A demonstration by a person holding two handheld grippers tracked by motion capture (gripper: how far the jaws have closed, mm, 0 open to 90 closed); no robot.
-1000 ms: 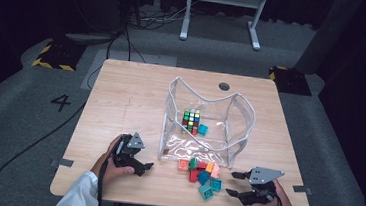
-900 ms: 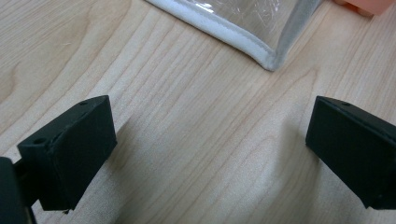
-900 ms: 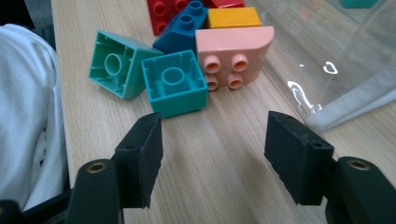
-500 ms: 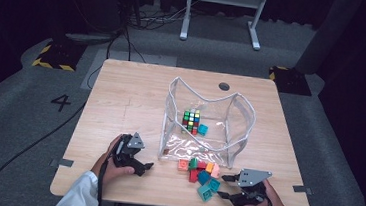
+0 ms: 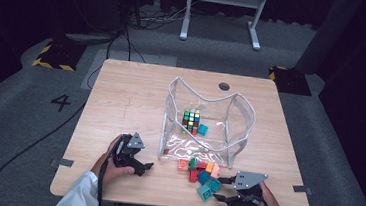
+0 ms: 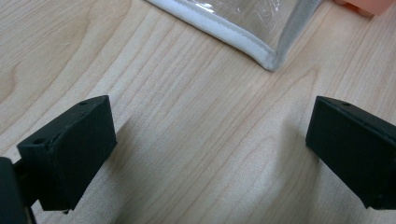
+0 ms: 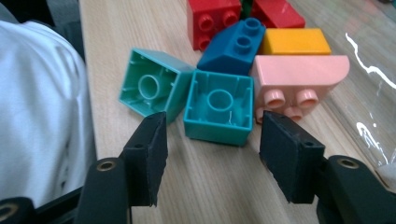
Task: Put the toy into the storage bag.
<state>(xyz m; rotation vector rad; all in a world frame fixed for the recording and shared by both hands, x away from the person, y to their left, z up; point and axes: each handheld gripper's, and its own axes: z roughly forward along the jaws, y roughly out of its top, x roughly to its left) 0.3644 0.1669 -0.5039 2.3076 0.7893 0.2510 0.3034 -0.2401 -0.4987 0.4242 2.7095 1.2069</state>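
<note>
the right gripper (image 7: 212, 158) is held low with its jaws wide, lined up on a teal block (image 7: 218, 113) lying open side up just ahead of them, so it can be straddled. a second teal block (image 7: 152, 91) touches its left side. the left gripper (image 6: 210, 149) is rested wide apart near the clear bag's corner (image 6: 271, 60), nothing between its jaws.

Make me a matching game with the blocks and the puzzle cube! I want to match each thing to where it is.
Things:
1. puzzle cube
2. teal block
3. pink block
4. left gripper

Places:
A. lined up between the open jaws of the right gripper
B. inside the clear bag
C. open over bare table, near the bag's corner
D. beside the orange block

Pairs: 1-B, 2-A, 3-D, 4-C
</note>
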